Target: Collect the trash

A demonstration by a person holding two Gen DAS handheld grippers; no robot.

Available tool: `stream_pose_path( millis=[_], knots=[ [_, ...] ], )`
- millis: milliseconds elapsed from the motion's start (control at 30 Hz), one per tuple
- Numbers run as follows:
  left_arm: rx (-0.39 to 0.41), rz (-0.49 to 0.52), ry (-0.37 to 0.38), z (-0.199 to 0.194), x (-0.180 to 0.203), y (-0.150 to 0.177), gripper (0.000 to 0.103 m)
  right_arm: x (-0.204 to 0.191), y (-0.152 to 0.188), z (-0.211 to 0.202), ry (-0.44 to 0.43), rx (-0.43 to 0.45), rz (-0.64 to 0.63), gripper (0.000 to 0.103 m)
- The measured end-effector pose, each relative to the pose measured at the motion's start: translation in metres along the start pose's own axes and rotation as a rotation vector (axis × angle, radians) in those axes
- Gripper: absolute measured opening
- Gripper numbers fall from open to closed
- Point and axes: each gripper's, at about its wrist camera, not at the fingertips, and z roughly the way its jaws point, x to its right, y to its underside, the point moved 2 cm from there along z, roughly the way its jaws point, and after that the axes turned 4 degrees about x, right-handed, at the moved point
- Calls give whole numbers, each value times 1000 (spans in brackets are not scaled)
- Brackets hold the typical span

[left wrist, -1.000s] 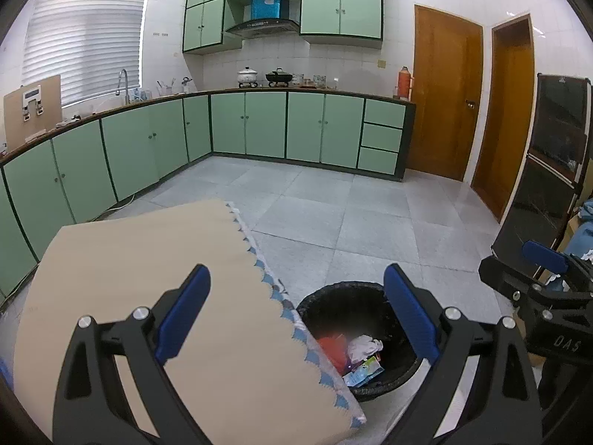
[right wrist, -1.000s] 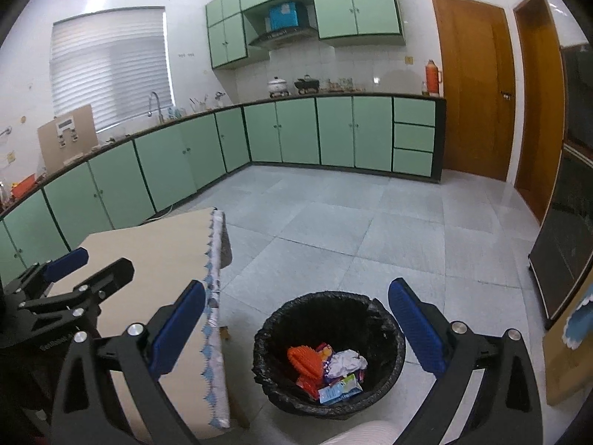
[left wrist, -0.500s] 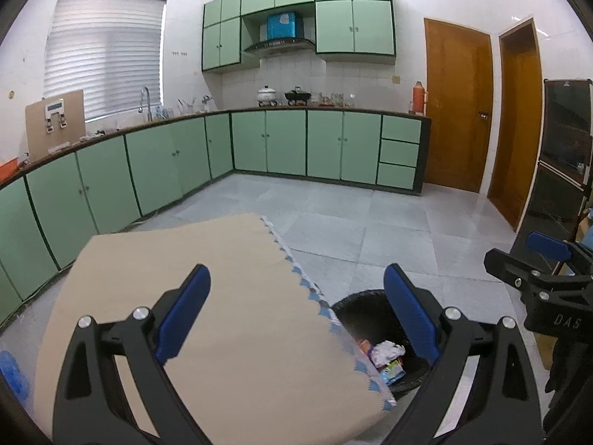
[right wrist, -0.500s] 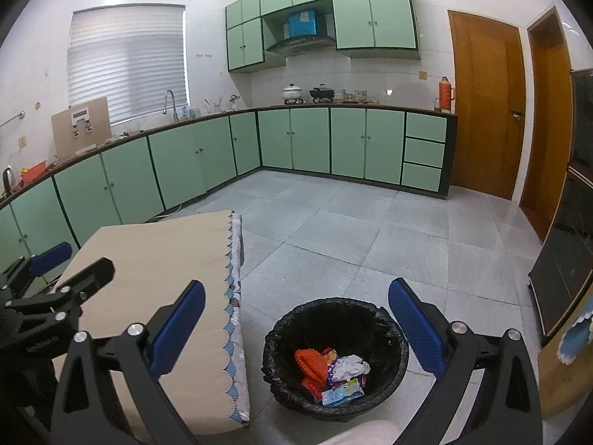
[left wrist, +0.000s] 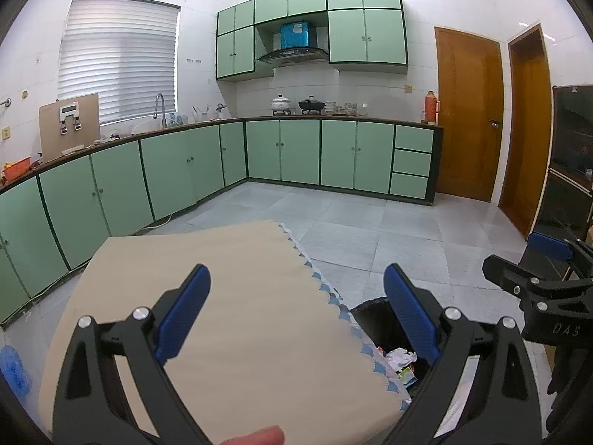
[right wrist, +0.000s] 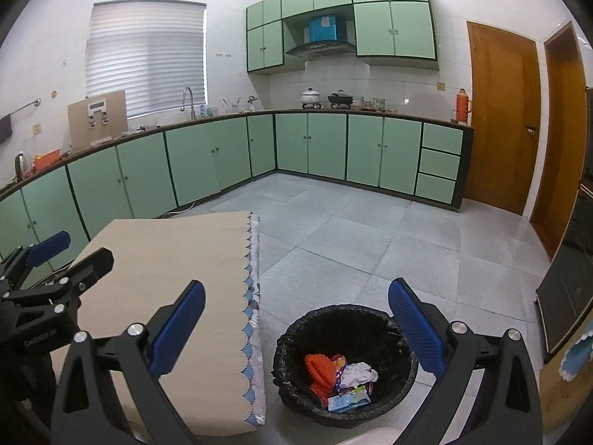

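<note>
A black-lined trash bin (right wrist: 346, 319) stands on the floor right of the table; inside lie an orange piece (right wrist: 318, 365), crumpled white paper (right wrist: 357, 372) and a green-white wrapper (right wrist: 350, 400). My right gripper (right wrist: 296, 328) is open above the bin and the table's right edge, holding nothing. My left gripper (left wrist: 296, 313) is open over the beige table top (left wrist: 241, 296), also holding nothing. In the left wrist view the bin (left wrist: 374, 317) peeks out behind the table's corner, and the right gripper (left wrist: 533, 267) shows at far right. The left gripper (right wrist: 66, 256) shows at far left in the right wrist view.
The table (right wrist: 166, 252) has a beige cloth with a scalloped blue fringe (right wrist: 249, 296). Green cabinets (right wrist: 326, 146) line the far walls under a counter with pots. Wooden doors (right wrist: 500, 122) stand at right. A dark cabinet (left wrist: 570, 170) is near right. A blue object (left wrist: 13, 371) lies on the floor at left.
Both cameras have tilted up and drawn back: more wall and upper cabinets show, and the bin sits lower in each view. Both grippers stayed open.
</note>
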Motion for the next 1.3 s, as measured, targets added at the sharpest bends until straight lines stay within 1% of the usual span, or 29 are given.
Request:
stream_pose_path(
  millis=[467,1300],
  knots=[
    [5,-6,-3,-1,-3,3,91,-5,-2,4,-15,-4,-5,97],
    [-2,-7,-15,3,-5,10,91,-2,1,9,-24,-6,-2,97]
  ],
)
